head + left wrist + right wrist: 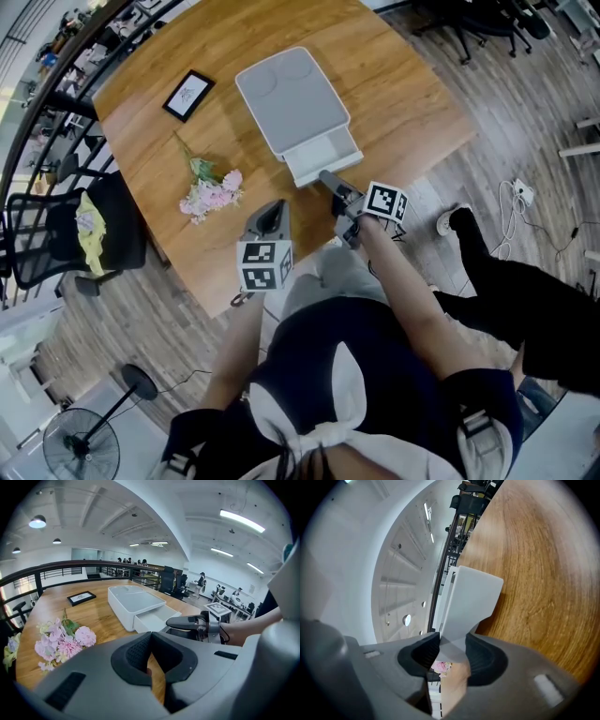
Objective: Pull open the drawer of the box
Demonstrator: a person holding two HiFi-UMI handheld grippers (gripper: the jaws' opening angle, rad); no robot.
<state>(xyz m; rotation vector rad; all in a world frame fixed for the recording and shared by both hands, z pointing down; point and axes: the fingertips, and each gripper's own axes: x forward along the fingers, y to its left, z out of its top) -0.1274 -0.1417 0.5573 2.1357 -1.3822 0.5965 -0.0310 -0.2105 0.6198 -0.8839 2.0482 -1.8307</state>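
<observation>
A white box (pixel 291 98) lies on the wooden table (pixel 403 84), its drawer (pixel 323 155) slid partly out toward me. My right gripper (pixel 330 180) is at the drawer's front edge. In the right gripper view the white drawer front (pixel 471 599) runs between the two pads, and the gripper (pixel 452 641) is shut on it. My left gripper (pixel 275 208) hovers over the table's near edge, left of the drawer, pads together and holding nothing. The left gripper view shows its own jaws (pixel 152 637), the box (pixel 136 599), the open drawer (pixel 157 618) and the right gripper (pixel 192 623).
Pink flowers (pixel 214 192) lie left of the box, near the left gripper. A black picture frame (pixel 188 95) sits further back on the left. A black chair (pixel 80 234) stands beyond the table's left edge, and a fan (pixel 84 441) stands on the floor.
</observation>
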